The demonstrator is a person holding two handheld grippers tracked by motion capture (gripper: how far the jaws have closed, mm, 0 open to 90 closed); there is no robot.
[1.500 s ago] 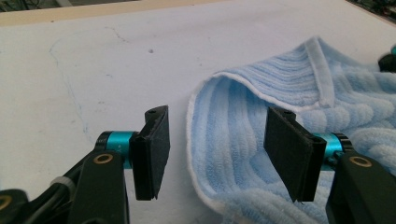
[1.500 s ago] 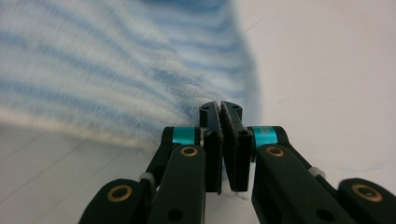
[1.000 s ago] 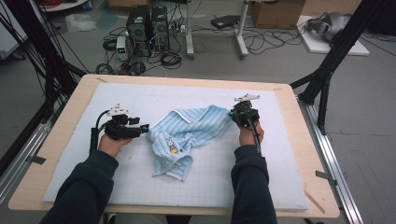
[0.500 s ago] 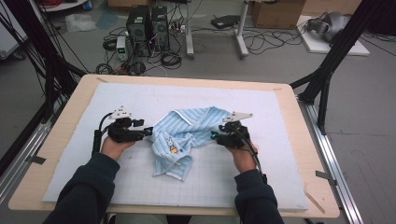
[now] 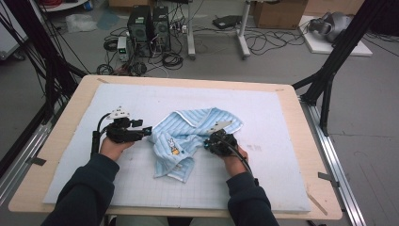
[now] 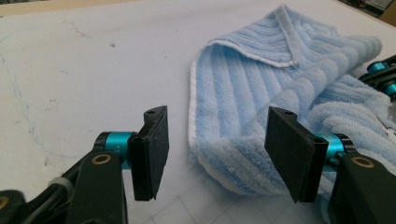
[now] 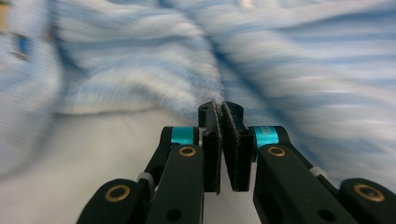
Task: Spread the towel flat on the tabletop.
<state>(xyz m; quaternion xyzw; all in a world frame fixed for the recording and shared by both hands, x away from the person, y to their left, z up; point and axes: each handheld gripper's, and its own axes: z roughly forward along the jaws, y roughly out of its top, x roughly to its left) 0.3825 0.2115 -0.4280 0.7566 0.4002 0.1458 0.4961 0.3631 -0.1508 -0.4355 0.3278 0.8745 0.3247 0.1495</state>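
The towel [image 5: 188, 136] lies crumpled on the mat [image 5: 282, 179] between the two tongs, light blue terry with a white hem and a small rabbit patch facing up. The left tongs [image 5: 147, 132] stand wide open just short of its near fold; in the left gripper view that folded, hemmed edge [image 6: 205, 154] sits straight ahead between the pads, not yet touched. The right tongs [image 7: 223, 112] are drawn narrow, their tips pinched on a ridge of the cloth at the towel's other side, with only a sliver of gap lower down; that view is blurred, so how much fabric they hold is hard to tell. The towel looks soft, light and limp: it should drape and sag from any grip, bunch rather than slide, and grip well against the pads. The hemmed edges and corners seem the best holds, being firmer than the pile; for the left tongs, the doubled fold directly ahead would likely give a thick, secure bite.
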